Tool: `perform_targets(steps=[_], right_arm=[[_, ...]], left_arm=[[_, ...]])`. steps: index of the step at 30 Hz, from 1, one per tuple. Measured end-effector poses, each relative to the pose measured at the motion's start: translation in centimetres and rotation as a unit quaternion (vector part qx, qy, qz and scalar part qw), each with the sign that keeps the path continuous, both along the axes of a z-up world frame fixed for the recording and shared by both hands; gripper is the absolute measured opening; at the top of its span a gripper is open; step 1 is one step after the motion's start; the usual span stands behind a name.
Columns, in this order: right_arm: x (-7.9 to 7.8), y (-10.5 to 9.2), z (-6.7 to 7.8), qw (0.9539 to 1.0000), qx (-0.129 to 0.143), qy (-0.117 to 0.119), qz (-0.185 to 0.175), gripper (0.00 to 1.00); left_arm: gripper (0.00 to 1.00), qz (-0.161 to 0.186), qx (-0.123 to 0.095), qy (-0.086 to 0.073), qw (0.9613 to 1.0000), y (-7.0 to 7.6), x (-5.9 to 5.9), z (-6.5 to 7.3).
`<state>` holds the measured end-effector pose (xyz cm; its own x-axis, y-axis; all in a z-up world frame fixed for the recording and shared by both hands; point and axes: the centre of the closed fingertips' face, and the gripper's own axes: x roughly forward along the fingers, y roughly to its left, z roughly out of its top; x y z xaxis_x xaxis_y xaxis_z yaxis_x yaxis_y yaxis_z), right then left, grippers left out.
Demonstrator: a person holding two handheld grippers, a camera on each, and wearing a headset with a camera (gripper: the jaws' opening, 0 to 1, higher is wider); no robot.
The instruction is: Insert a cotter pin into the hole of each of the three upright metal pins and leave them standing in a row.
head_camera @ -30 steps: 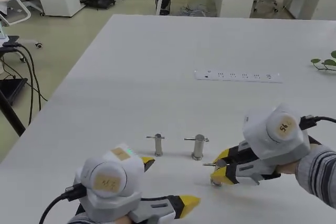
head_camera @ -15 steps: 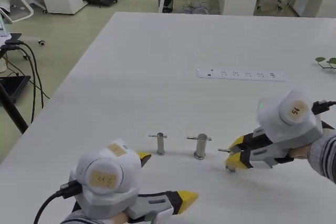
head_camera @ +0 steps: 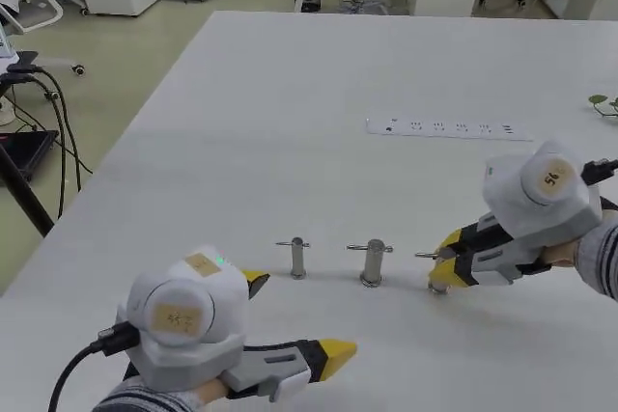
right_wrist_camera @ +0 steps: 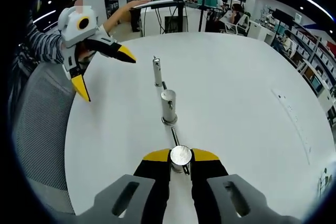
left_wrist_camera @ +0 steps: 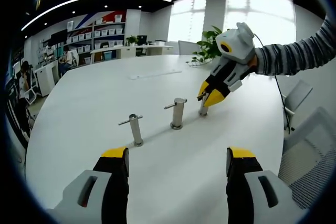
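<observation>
The right gripper point(right_wrist_camera: 180, 158) had its jaws clamped on the end metal pin point(right_wrist_camera: 180, 155), while the left gripper point(left_wrist_camera: 176, 153) held its jaws apart, the other two metal pins point(left_wrist_camera: 136, 129) point(left_wrist_camera: 178, 113) standing ahead of them.

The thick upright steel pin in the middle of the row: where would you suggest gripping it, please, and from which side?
Probably its bare round shank, below the thin metal cotter pin, from the near side: the cotter pin crosses the top left to right, leaving the upright shank clear beneath.
</observation>
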<state>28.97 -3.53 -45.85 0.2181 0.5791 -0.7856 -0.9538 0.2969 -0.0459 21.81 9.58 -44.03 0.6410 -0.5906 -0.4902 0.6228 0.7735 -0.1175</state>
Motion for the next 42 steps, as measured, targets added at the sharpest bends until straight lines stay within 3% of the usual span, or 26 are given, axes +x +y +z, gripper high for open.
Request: perform_targets(steps=[23,32,38,42], right_arm=[[0.37,-0.18,-0.11,0.9999,0.003,0.007,0.011,0.09],[0.32,-0.12,-0.12,0.9999,0.005,0.009,0.011,0.1],[-0.16,-0.55,-0.26,0.9999,0.007,0.0,-0.012,0.22],[-0.28,-0.84,0.55,0.9981,0.031,0.0,-0.054,0.32]], left_arm=[[0.72,-0.005,0.004,0.01,0.9999,0.17,0.08,-0.6],[0.72,-0.002,-0.005,0.009,0.9999,0.17,0.3,-0.39],[0.72,0.001,0.0,0.007,1.0,0.55,0.58,-0.25],[0.73,0.004,0.004,0.007,1.0,0.84,0.79,-0.02]])
